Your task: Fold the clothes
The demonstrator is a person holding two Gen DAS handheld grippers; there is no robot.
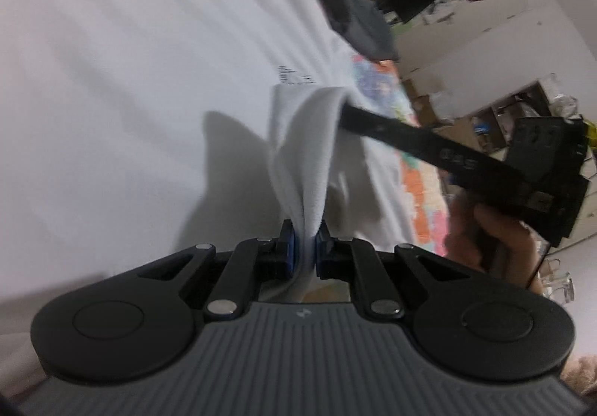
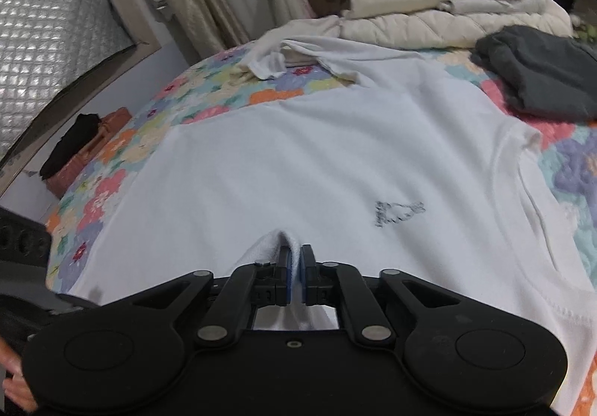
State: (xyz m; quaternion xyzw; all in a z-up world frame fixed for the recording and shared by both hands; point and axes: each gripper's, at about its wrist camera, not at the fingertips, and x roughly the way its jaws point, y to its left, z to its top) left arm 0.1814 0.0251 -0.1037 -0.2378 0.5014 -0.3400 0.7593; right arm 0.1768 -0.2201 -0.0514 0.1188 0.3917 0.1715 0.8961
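Both claws grip the same white T-shirt [image 2: 335,162], which lies spread over a floral quilt [image 2: 209,91] on a bed. The left claw [image 1: 304,240] is clenched on a lifted strip of the shirt's edge, the cloth rising out of its blue pads in a soft peak. The right claw [image 2: 295,266] is likewise clamped on a pinch of white fabric at the near edge of the shirt.

The step in hand looks like the start of a fold — a near edge of the shirt is raised between the two claws, the rest of the garment flat. The next move probably calls for carrying both grips together across the body of the shirt, keeping the edge taut between them so the fold lands straight, then letting go.

The left wrist view shows what the right cannot: the right claw's long black finger reaching into the raised cloth, with the person's hand [image 1: 492,240] behind it. The right wrist view gives the wider lay — the small dark print [image 2: 399,212] on the chest, a dark grey garment [image 2: 541,76] at the far right, and a cream quilted jacket [image 2: 447,16] piled at the far side.
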